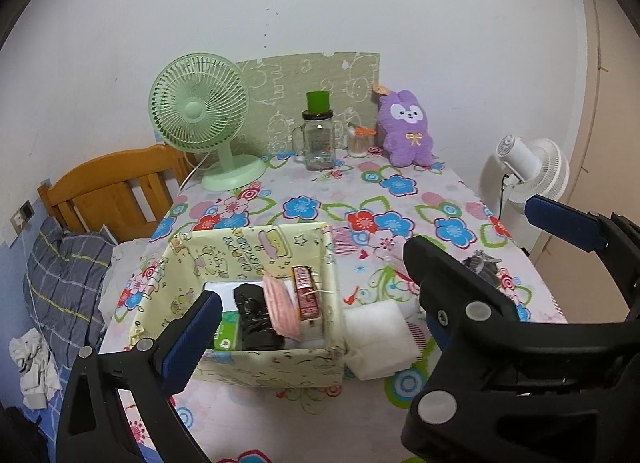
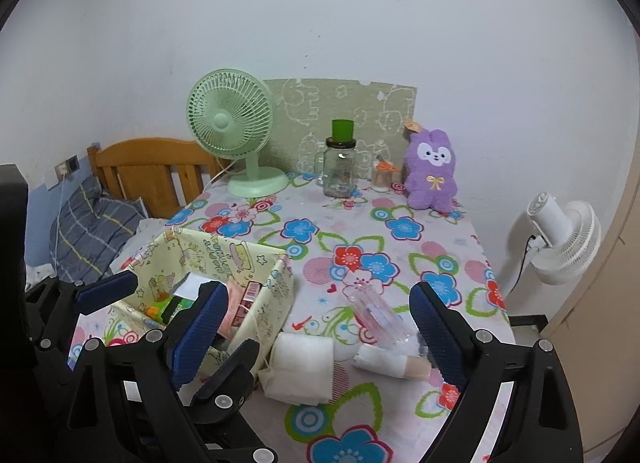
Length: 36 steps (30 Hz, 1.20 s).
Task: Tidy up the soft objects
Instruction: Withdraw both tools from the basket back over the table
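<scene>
A pale yellow fabric box (image 1: 280,367) (image 2: 276,295) stands on the flowered tablecloth and holds a pink mask, a black bag, a red carton and a green pack. A white foam pad (image 1: 378,339) (image 2: 302,367) lies just right of the box. A rolled white cloth (image 2: 390,363) and a clear pink tube (image 2: 378,315) lie further right. My left gripper (image 1: 320,327) is open above the box's near right corner. My right gripper (image 2: 320,335) is open above the pad and roll. A purple plush rabbit (image 1: 406,129) (image 2: 430,171) sits at the back.
At the table's back stand a green desk fan (image 1: 200,119), a glass jar with a green lid (image 1: 318,139) and a small toothpick jar (image 1: 358,143). A dark small object (image 1: 482,263) lies near the right edge. A bed with a wooden headboard (image 1: 116,187) is left; a white fan (image 2: 560,239) is right.
</scene>
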{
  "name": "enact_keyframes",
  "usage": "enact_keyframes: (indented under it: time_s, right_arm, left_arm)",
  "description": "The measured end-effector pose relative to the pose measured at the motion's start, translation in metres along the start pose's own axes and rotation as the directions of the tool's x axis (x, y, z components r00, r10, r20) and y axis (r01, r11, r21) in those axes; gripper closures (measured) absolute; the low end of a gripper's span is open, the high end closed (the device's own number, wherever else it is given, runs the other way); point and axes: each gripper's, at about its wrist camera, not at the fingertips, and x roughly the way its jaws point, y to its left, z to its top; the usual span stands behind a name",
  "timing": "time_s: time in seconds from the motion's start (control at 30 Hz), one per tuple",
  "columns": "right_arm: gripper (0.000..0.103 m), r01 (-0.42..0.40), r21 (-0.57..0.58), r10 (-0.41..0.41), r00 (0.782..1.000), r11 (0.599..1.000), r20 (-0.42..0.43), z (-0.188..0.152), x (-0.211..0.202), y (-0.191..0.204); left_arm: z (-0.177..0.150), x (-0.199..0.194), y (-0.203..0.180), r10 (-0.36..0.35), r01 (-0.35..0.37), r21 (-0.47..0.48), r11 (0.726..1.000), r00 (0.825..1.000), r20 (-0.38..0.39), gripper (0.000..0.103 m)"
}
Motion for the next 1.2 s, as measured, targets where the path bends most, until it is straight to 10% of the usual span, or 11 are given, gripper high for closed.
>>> enact_keyframes:
  time_s: [1.2]
  right_arm:
    - [0.000,0.153,0.094,-0.149,0.988,0.984,-0.049,-0.060,-0.014,-0.070]
  left_arm:
    - [-0.032,0.020,-0.079,-0.054,0.059,0.073,0.996,0.996,-0.073,0.000]
